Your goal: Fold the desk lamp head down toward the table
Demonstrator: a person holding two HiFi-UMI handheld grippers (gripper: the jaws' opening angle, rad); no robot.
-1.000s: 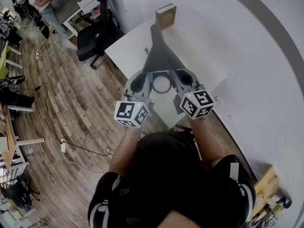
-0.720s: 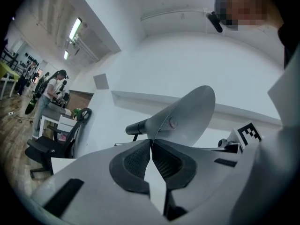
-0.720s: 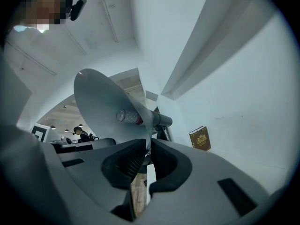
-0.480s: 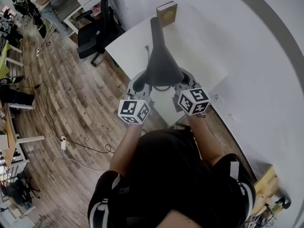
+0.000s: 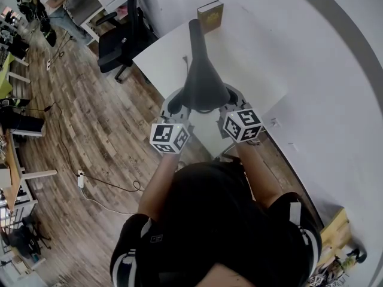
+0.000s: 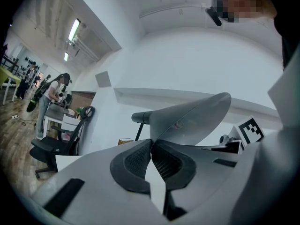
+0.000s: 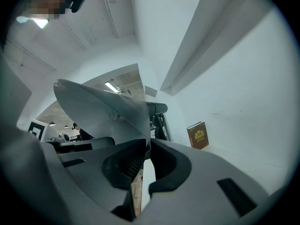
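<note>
free: bare table right of lamp head | obstacles: book, chair

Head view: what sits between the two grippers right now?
The lamp head: its wide end fills the gap between the left gripper and right gripper, each pinching its rim. Both gripper views show that rim at the jaws.

The lamp head is smooth, matt dark grey, plastic by its look, above a smooth white matt surface. The left hand-held gripper is matt grey plastic with finely ribbed dark pads. The floor is wood planking.
</note>
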